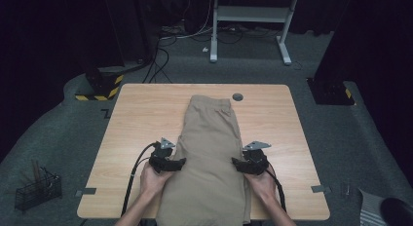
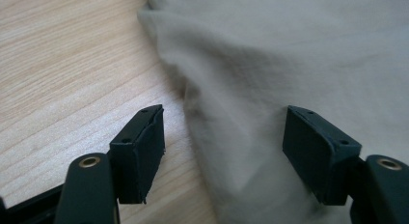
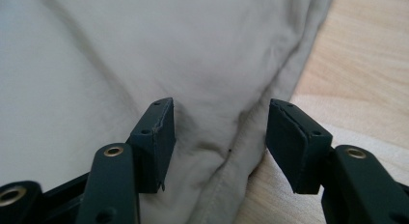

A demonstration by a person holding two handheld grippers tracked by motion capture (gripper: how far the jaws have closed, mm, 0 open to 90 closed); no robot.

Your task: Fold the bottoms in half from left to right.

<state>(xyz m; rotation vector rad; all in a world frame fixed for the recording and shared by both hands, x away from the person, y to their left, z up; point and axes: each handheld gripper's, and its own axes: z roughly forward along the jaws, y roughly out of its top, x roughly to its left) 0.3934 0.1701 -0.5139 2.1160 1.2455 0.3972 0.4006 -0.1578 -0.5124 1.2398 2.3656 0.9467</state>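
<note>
One pair of khaki trousers is laid lengthwise down the middle of the wooden surface, the waistband toward the far edge and the lower end hanging over the near edge. Bare wood is left on both sides of the cloth, wider on the left than on the right. Two tools are counted, one per hand: the left tool is held at the left edge of the trousers and the right tool at the right edge, the two well apart with the cloth between them. In the left gripper view the left tool is seen with its jaws spread, one over bare wood and one over the fabric, the cloth edge lying between them, nothing gripped. In the right gripper view the right tool is likewise spread wide, the seamed edge of the fabric running between the jaws, nothing clamped. From the high view alone are seen one grey round insert near the far edge, one wire basket on the floor at the left, and one white frame beyond the surface.
</note>
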